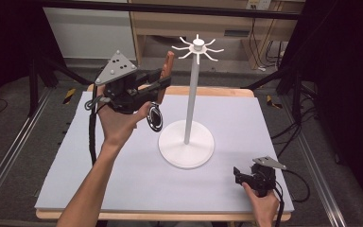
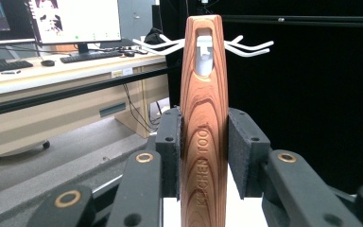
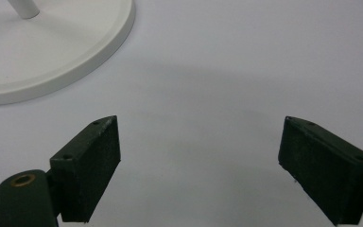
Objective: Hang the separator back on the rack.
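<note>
My left gripper [image 1: 162, 81] is raised over the table's back left, shut on the wooden handle [image 1: 169, 64] of a kitchen tool. Its round black head [image 1: 155, 117] hangs below the hand. In the left gripper view both pads press the handle [image 2: 203, 142], which stands upright with a hanging slot [image 2: 203, 56] at its top end. Behind the slot are the white hooks [image 2: 250, 47] of a tall stand. The stand's hook crown [image 1: 197, 47] lies just right of the handle tip. My right gripper [image 1: 238, 174] rests low at the table's front right, open and holding nothing [image 3: 198, 161].
The stand's round white base [image 1: 186, 153] sits mid-table on a pale mat [image 1: 123, 179]; its edge [image 3: 75, 61] lies just beyond the right gripper. A desk with monitors and a keyboard [image 2: 90, 56] stands beyond the table.
</note>
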The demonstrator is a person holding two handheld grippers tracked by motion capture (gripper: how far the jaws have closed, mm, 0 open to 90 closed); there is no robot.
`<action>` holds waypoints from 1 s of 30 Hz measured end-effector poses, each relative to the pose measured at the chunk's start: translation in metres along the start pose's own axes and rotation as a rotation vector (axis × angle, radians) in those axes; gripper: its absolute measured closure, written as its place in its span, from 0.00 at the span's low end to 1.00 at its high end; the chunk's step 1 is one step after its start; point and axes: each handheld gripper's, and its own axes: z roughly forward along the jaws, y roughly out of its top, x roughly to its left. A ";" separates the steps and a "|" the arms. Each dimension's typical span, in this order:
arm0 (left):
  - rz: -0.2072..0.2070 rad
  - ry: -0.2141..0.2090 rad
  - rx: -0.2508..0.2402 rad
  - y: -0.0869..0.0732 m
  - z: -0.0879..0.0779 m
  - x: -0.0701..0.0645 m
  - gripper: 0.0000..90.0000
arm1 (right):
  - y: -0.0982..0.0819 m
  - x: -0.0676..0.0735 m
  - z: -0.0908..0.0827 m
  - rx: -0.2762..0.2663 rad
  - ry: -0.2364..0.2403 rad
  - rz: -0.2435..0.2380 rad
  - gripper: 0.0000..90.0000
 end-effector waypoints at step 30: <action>0.013 0.024 0.037 0.002 0.026 -0.004 0.75 | 0.000 -0.001 -0.002 -0.005 -0.004 -0.002 0.16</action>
